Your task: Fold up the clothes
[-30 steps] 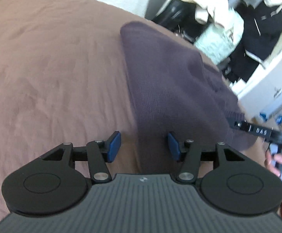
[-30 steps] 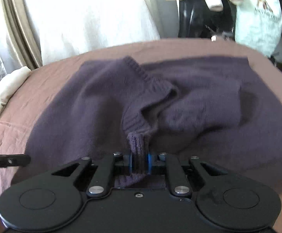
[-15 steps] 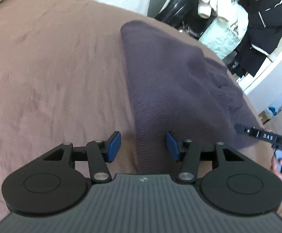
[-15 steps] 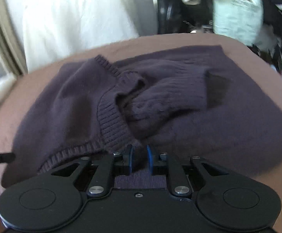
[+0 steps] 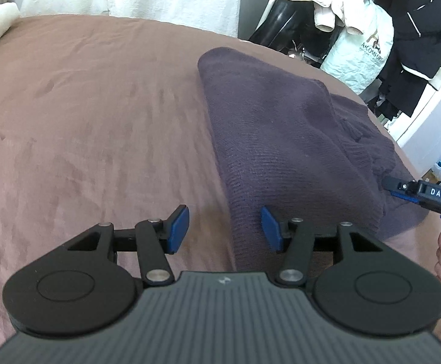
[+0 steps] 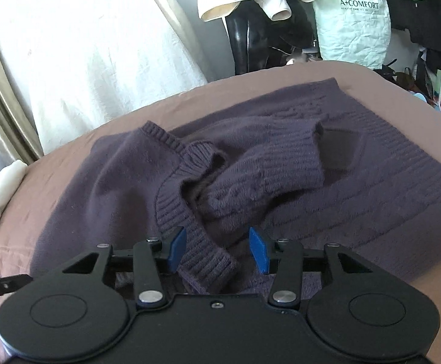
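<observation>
Right wrist: ribbed purple knit sweater (image 6: 281,182)

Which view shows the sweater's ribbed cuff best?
The right wrist view: the ribbed cuff lies close up between the opening pads of the right tool, untouched. The left wrist view shows only the sweater folded flat, its cuff hidden.

You're running two matching grippers: left gripper (image 5: 225,227) and right gripper (image 6: 217,250), both w/ black linkage arms, blue pads (image 5: 179,226), silver pivot screws, round black discs. Left's housing is showing grey ribbing; right's side is reading "DAS".
</observation>
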`<state>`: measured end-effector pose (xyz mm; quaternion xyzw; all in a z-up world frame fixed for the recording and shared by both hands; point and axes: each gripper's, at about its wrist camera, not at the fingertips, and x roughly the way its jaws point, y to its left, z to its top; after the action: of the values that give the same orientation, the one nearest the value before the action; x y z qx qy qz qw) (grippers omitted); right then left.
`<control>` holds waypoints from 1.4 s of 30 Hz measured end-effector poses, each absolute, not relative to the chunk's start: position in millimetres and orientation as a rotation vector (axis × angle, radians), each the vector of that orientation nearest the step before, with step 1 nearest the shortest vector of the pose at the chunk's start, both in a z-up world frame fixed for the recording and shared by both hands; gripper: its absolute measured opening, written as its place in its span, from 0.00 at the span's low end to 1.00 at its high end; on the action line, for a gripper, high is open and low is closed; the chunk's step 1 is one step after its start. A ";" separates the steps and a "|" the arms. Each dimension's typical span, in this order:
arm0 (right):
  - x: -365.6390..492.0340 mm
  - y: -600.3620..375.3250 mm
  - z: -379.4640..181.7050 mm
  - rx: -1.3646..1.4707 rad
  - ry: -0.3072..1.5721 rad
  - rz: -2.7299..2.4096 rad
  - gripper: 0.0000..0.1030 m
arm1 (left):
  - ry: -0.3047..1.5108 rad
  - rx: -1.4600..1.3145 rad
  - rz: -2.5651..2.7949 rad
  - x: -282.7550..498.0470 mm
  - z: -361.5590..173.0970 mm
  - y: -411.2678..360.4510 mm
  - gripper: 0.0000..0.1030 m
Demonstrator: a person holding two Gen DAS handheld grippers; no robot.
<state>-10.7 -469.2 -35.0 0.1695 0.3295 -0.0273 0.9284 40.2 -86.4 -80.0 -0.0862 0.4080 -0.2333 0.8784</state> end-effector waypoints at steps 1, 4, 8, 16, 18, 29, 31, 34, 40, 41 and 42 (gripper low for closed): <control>-11.3 -468.7 -37.2 0.356 0.673 -0.057 0.50 | 0.851 -0.177 -0.482 40.7 -79.9 -86.9 0.52; -11.1 -468.8 -41.4 0.392 0.681 -0.069 0.50 | 0.844 -0.195 -0.481 41.1 -78.4 -85.5 0.52; -3.9 -468.1 -41.0 0.401 0.692 -0.068 0.50 | 0.824 -0.203 -0.455 41.6 -76.4 -82.3 0.52; -5.5 -460.4 -47.4 0.376 0.717 -0.089 0.50 | 0.866 -0.255 -0.373 54.8 -92.8 -62.9 0.52; -6.7 -459.8 -45.1 0.367 0.713 -0.064 0.50 | 0.856 -0.233 -0.359 55.6 -94.8 -62.5 0.52; 41.2 -465.5 21.8 0.229 0.632 0.074 0.54 | 0.743 -0.218 -0.417 88.6 -65.1 -78.2 0.60; 62.8 -464.9 27.7 0.210 0.653 0.104 0.54 | 0.720 -0.194 -0.416 105.4 -57.0 -91.4 0.63; 91.0 -464.5 35.2 0.202 0.670 0.172 0.54 | 0.727 -0.171 -0.432 138.2 -45.0 -110.6 0.63; 139.5 -436.8 35.1 0.120 0.765 0.400 0.46 | 0.716 -0.095 -0.431 205.6 -32.7 -153.2 0.64; 146.7 -431.4 32.8 0.078 0.768 0.386 0.49 | 0.719 -0.076 -0.431 216.9 -33.3 -161.3 0.64; 154.0 -428.6 29.4 0.055 0.769 0.373 0.52 | 0.728 -0.064 -0.443 227.8 -35.1 -169.0 0.65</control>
<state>154.0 -428.6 29.4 0.0266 0.3730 0.1808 0.9097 227.8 -169.0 -35.1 -0.0311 0.3532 -0.2147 0.9101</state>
